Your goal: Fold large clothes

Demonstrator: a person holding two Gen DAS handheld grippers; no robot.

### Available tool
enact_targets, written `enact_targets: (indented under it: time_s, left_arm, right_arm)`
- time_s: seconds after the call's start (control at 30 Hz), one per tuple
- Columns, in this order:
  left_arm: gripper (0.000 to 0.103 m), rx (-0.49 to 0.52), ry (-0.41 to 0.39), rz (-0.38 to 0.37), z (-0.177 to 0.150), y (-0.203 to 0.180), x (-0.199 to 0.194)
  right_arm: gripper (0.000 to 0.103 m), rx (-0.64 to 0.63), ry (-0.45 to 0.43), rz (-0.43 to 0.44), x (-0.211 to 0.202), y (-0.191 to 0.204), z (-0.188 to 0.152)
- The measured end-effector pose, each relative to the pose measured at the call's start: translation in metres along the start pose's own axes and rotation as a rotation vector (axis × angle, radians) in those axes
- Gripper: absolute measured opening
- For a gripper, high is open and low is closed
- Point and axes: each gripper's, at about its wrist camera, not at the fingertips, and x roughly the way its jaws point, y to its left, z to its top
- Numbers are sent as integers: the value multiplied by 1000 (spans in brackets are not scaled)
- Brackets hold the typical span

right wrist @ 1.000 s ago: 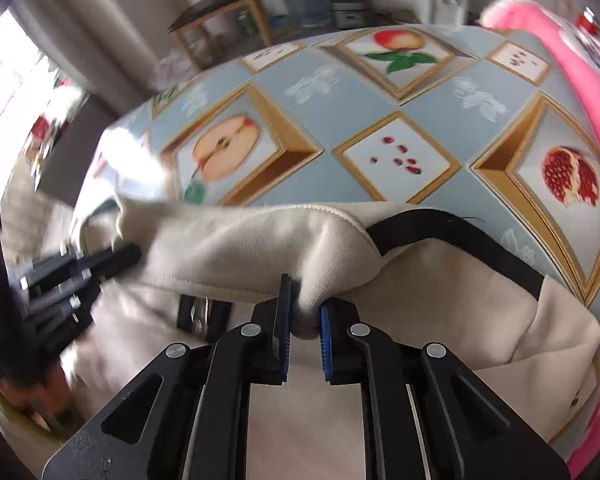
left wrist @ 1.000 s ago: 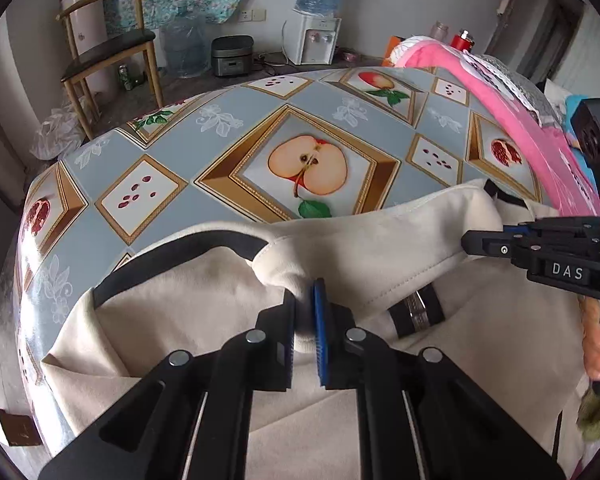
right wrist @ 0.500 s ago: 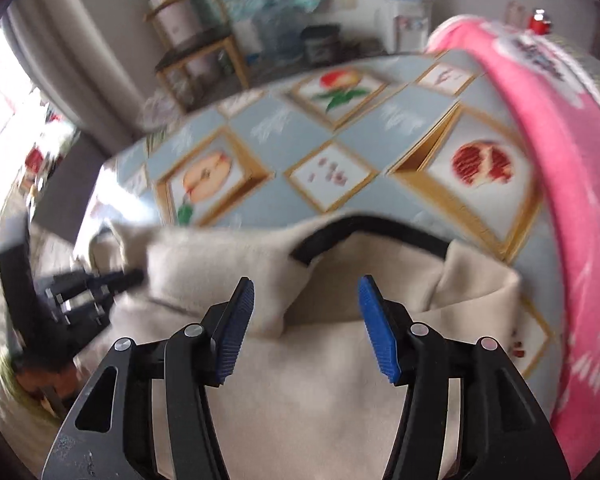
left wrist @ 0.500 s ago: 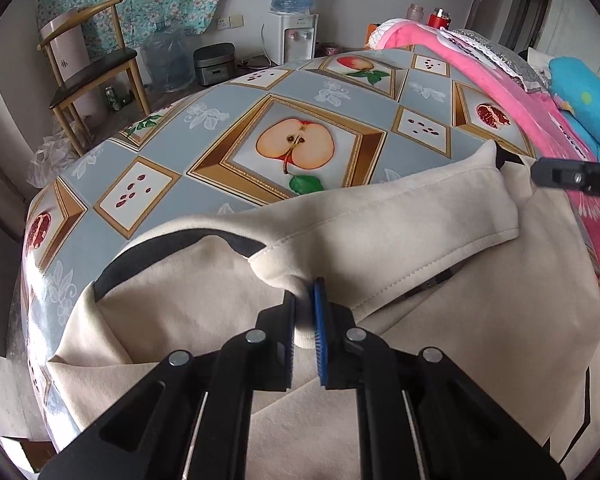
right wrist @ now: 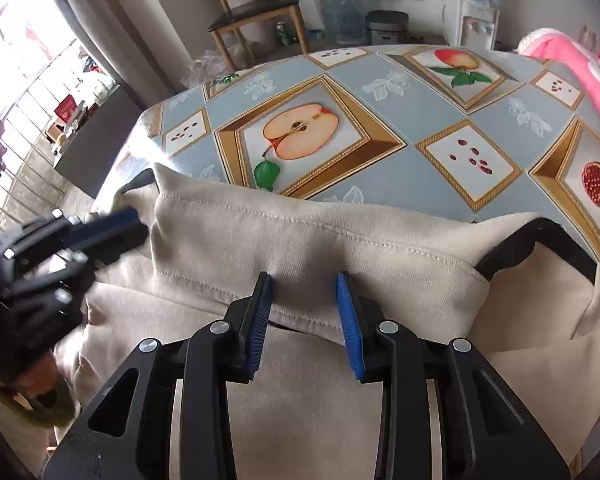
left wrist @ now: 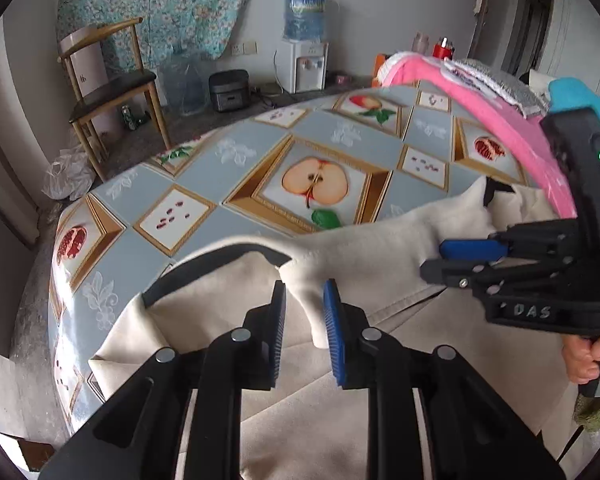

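A cream garment with black trim (left wrist: 380, 248) lies on the near part of the table, its top layer folded over into a stitched edge (right wrist: 300, 232). My left gripper (left wrist: 304, 308) is at the left end of that fold. Its jaws are opening, and a raised pinch of cream cloth stands loosely between the blue pads. My right gripper (right wrist: 304, 300) straddles the folded edge further right. Its jaws are closing, with the cloth between the pads but not squeezed. In the left wrist view the right gripper (left wrist: 432, 258) reaches in from the right, close over the cloth.
The table carries a blue-grey cloth with fruit pictures (left wrist: 236, 184), bare beyond the garment. A pink blanket (left wrist: 480, 100) runs along its right side. A wooden chair (left wrist: 108, 92), a rice cooker (left wrist: 228, 90) and a water dispenser (left wrist: 304, 64) stand behind. A hand (left wrist: 588, 356) grips the right gripper's handle.
The right gripper let go of its pinch, opened wide and drew back, then came forward over the folded edge with narrower jaws. The left gripper's jaws parted from their tight pinch.
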Motion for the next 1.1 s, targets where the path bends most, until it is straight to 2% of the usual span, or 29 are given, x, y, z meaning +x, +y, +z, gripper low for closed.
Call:
enact_targets:
  time_s: [0.07,0.13,0.2,0.23,0.27,0.33,0.4,0.47,0.57,0.63,0.67,0.7,0.77,0.83,0.93,0.97,1.0,1.07,1.1]
  left_arm:
    - [20,-2,5,-39,7,-7,-1]
    - [20,27,44,-53,11,-20,10]
    - [21,70,146,-50,9,-34,34]
    - [20,86,190,-15,6,-37,47]
    - [21,82,159,-8,5,-39,48]
    - [21,46,158,-23,5,-35,50]
    - [21,31,158,-39,3,-32,50]
    - [21,46,146,-41,1,-32,50]
    - [21,43,140,-32,2,-35,51]
    - [21,35,139,-28,1,-35,50]
    - [21,35,138,-28,0,-34,48]
    - [21,39,136,-28,0,-34,48]
    - [21,46,134,-33,-1,-33,47]
    - [21,50,133,-40,-1,-33,47]
    - [21,54,130,-36,-1,-33,46]
    - [21,60,128,-33,-2,-34,46]
    - [21,66,126,-31,-2,-34,46]
    - [21,77,123,-27,-3,-35,45]
    - [21,82,122,-25,-3,-35,45]
  right_arm:
    - [32,-12,-5,-9,0,1,-1]
    - [31,-20,-7,-18,-1,4,-3]
    - [31,-32,-2,-22,-2,5,-5]
    - [31,-33,5,-21,-3,3,-5]
    - [31,-18,12,-25,-2,1,-4]
    - [38,69,9,-7,-18,-19,-5]
    - [62,172,-38,59,-43,-46,-8]
    - [63,216,-76,31,-59,-64,-9]
    - [62,294,-27,29,-49,-88,-11]
    - [51,293,30,71,-30,-89,-11]
    - [33,278,52,76,-22,-85,-11]
    - [22,253,52,74,-17,-80,-10]
    - [14,196,9,4,-18,-73,-2]
    - [14,146,-17,-75,-16,-68,3]
    - [14,89,-29,-127,-10,-65,-3]
    - [18,77,-25,-140,-11,-64,-5]
    - [29,74,-12,-160,-14,-62,-8]
    - [40,86,-15,-225,-27,-65,-15]
    - [40,93,-40,-264,-38,-66,-17]
